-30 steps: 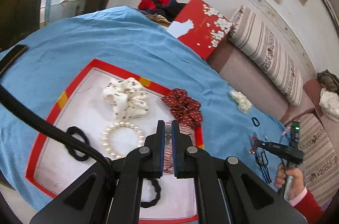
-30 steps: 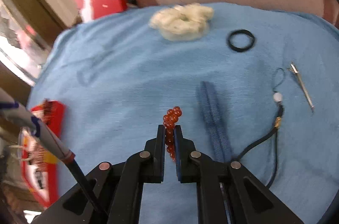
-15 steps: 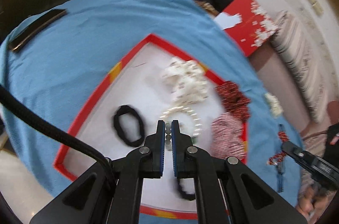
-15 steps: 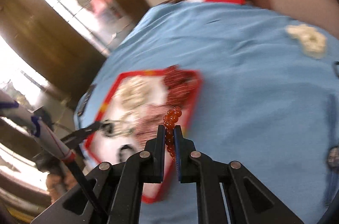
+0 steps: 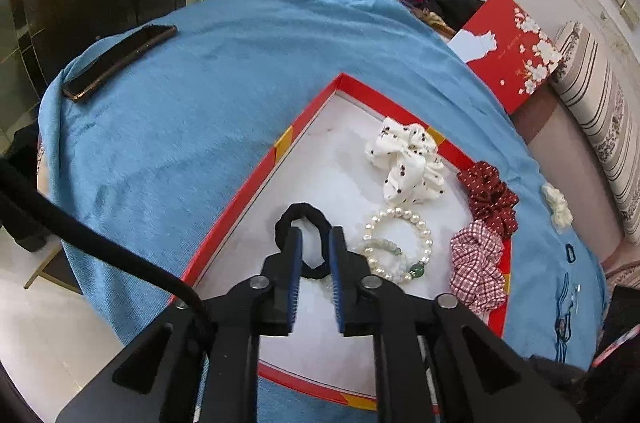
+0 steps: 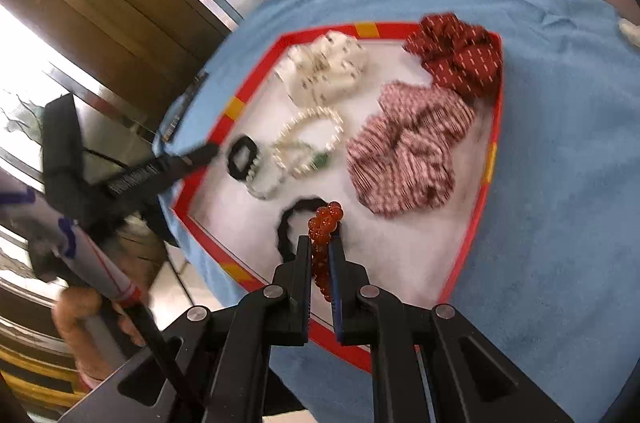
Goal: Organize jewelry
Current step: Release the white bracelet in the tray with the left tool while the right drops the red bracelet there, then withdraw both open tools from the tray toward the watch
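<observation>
Our right gripper [image 6: 320,247] pinches the amber bead bracelet [image 6: 323,223] above the red-rimmed tray [image 6: 486,163]; our left gripper [image 5: 314,243] (fingers parted, empty) hovers over a black hair tie [image 5: 304,219].

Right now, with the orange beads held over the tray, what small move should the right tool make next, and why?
Probably lower a little and open. The right tool is shut on the orange bead bracelet, already above the white floor of the red tray, beside a black hair tie. The bare floor below looks free to receive it.
</observation>
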The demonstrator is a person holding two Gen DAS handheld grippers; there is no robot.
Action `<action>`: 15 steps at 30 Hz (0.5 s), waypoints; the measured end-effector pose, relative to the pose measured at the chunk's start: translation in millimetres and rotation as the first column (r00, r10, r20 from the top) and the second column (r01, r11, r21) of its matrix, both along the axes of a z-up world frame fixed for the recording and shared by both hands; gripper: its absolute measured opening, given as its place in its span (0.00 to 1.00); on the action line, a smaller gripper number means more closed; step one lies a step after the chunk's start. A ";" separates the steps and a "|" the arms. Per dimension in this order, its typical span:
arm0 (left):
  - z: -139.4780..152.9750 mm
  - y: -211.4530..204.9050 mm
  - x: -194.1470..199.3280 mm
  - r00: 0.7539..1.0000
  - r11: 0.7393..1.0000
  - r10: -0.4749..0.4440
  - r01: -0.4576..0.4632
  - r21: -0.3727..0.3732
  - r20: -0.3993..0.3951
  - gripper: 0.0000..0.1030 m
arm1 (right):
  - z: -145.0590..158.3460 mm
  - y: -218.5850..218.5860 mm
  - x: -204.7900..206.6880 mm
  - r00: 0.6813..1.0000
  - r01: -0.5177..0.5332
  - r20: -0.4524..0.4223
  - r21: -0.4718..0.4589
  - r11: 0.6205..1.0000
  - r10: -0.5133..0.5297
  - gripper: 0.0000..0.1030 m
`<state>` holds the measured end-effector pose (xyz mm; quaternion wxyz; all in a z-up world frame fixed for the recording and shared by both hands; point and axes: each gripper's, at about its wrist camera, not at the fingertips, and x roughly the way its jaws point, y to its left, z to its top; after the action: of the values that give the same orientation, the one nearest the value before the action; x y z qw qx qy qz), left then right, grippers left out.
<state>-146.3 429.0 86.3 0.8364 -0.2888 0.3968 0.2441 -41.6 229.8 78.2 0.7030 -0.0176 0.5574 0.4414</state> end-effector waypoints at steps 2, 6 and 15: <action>2.7 -1.3 -1.6 1.000 1.000 0.005 -0.005 -0.001 0.017 0.18 | -0.5 -3.2 -4.4 0.999 -0.002 0.052 -0.046 0.999 0.005 0.09; 9.8 -6.9 -1.5 0.998 1.000 -0.001 0.002 -0.005 0.063 0.22 | 3.7 -13.9 -11.1 0.992 0.003 0.122 -0.103 0.995 0.010 0.11; 26.2 -45.6 14.5 0.986 0.995 -0.102 0.099 0.032 0.133 0.29 | 23.8 -67.2 -13.4 0.972 0.067 0.229 -0.102 0.993 -0.042 0.33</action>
<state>-131.7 383.4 112.5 0.8762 -0.2736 0.3502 0.1867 -54.9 162.6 102.0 0.7719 -0.0908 0.4971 0.3858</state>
